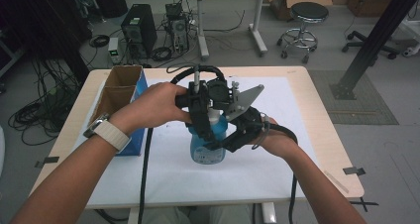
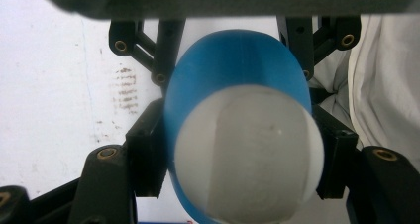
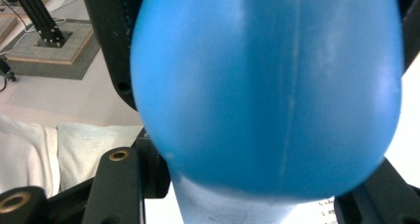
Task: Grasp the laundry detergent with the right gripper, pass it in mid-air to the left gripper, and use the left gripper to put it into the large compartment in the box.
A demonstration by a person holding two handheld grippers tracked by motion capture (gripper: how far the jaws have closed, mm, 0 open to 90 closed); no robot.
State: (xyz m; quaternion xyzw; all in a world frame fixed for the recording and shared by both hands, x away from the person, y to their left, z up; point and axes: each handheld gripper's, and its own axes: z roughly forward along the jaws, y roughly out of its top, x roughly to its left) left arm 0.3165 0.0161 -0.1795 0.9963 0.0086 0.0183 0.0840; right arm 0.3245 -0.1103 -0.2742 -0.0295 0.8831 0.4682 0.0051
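**Both tools clamped on the upright blue bottle, cap and body**

Nearest the person, the two forearms come in from six o'clock and meet over the middle of the bench [image 1: 317, 115], on its white sheet. The blue bottle [image 1: 208, 147] stands upright there, long axis vertical, base on the sheet.

The right tool [image 1: 233, 135] comes at the bottle from about four o'clock, roughly level, and its jaws are closed on the blue body [image 3: 267, 85]; in the right gripper view the body bulges between the black jaws with no gap on either side. The left tool [image 1: 200, 112] sits higher, reaching in from about nine o'clock and pointing down along the bottle's axis. Its jaws are closed on the white cap [image 2: 247, 154], pads pressed to either side of it, with the blue shoulder [image 2: 233, 60] behind.

So the relation that counts: the cap lies straight above the body, one tool on each, on one vertical axis. Judging by that, the coming move is a twist or pull of the cap by the left tool while the right holds the body steady.

Further out, an open cardboard box [image 1: 121, 92] with a blue side stands at ten o'clock, near the left wrist but apart from the bottle. Black cables [image 1: 145, 174] trail toward six o'clock. Nothing stands in the way above the cap. Beyond the bench, at one o'clock, a stool [image 1: 303, 26] stands on the floor.
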